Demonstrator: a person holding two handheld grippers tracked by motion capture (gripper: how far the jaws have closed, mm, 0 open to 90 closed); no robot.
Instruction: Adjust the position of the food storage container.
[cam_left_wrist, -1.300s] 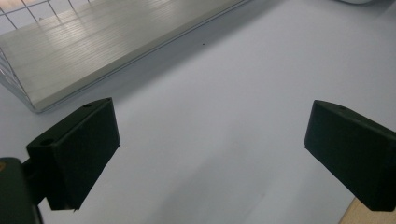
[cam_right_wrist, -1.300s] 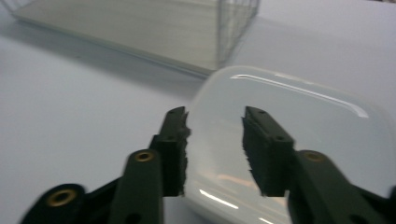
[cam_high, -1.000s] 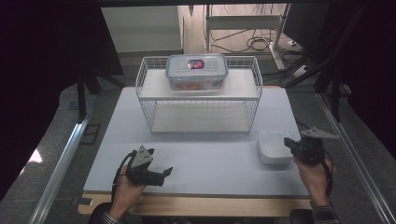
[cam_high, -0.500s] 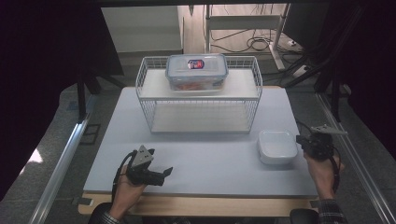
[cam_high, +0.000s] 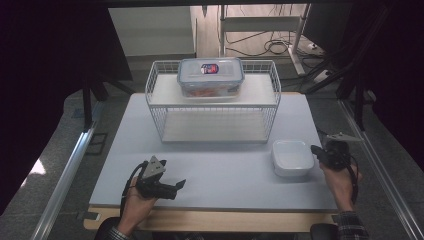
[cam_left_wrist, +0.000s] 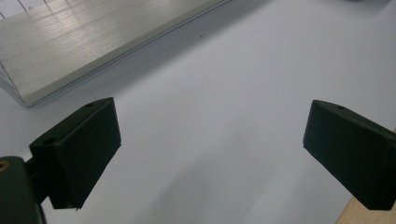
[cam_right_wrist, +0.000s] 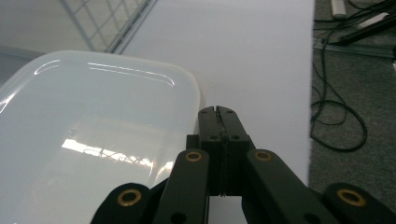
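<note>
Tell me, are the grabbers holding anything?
No. The right gripper is shut on nothing, beside the white container. The left gripper is open over the bare table.

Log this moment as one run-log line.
left tool: open, nothing between jaws, over table | right tool: shut, empty, beside white lid | container: on rack top shelf

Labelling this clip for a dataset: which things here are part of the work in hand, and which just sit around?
In the work:
white tub, on the table beside the right gripper, whose jaws are shut
left gripper, open over bare table

Just around:
wire rack
lidded box on the rack's top shelf
cables on the floor
</note>
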